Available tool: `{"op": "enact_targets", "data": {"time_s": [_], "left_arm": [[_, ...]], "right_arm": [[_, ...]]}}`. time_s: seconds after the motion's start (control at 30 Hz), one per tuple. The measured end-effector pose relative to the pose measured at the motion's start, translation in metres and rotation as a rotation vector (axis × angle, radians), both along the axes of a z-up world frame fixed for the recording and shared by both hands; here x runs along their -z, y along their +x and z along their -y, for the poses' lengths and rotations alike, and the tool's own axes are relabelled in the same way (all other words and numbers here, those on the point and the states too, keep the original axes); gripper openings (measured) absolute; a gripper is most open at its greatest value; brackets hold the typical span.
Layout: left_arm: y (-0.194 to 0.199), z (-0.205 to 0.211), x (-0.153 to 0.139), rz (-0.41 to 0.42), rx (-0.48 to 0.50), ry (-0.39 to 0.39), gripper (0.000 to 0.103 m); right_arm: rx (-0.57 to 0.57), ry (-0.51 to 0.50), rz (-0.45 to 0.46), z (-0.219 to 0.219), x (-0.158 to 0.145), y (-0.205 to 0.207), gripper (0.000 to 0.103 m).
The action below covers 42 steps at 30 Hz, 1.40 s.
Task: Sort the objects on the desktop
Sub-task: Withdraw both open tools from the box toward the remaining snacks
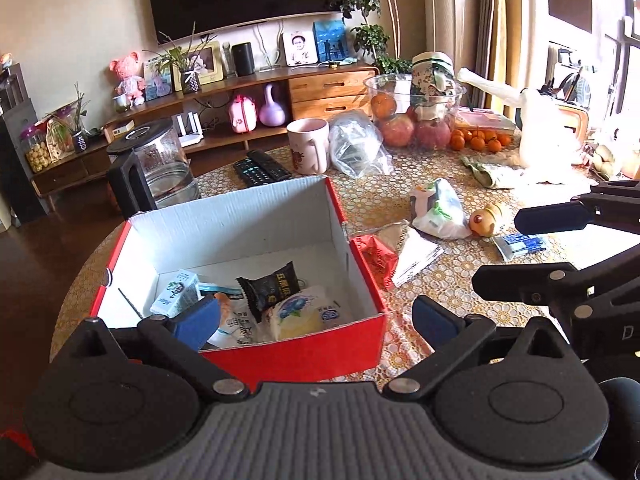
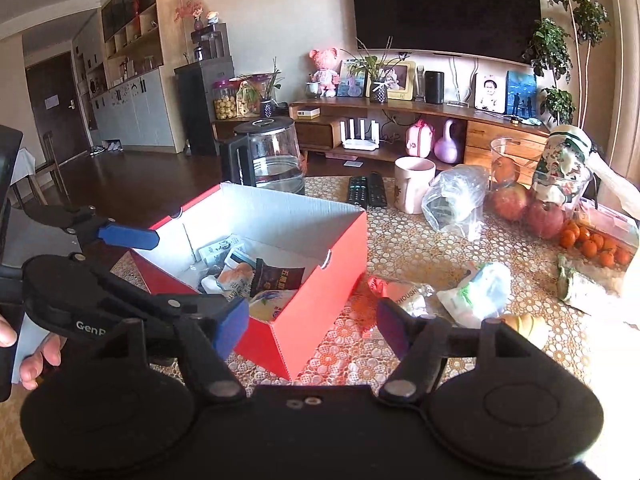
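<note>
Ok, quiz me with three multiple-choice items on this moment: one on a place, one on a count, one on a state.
1. Where is the black snack packet?
A. inside the red box
B. beside the pink mug
C. on the kettle

2. How many remote controls lie by the mug?
A. one
B. two
C. four

3. The left tool is:
A. open, holding nothing
B. shut on a packet
C. shut on the mug

Key: 1 A, it lies among the wrappers in the box; 2 B, two sit side by side; 3 A, its blue pads stand apart with nothing between them.
</note>
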State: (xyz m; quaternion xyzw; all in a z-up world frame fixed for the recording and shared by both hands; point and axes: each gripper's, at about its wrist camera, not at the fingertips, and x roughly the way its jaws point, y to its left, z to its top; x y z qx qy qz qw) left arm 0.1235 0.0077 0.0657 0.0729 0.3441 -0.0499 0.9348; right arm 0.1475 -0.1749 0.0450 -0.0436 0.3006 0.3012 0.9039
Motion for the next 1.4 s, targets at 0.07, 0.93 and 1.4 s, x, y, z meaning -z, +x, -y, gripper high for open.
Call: {"op": "enact_targets", "data": {"time_s": [0.07,0.93,1.4], "left_arm": [[-0.004,0.011,0.002,0.004,0.016,0.001,0.102],[0.047,0.107,0.040,-0.004,0.064,-0.102,0.102],[0.118,0.130,0.083,-0.040,-0.024,-0.078,0.102]], "right_arm": [[0.023,0.007,0.005,0.011,0.003,-0.005,0.070],[0.306,-0.029,0.012,0.129,0.052,0.017,0.071],[0.325,-0.064,-0.005,0.144,0.084,0.069,0.071]]}}
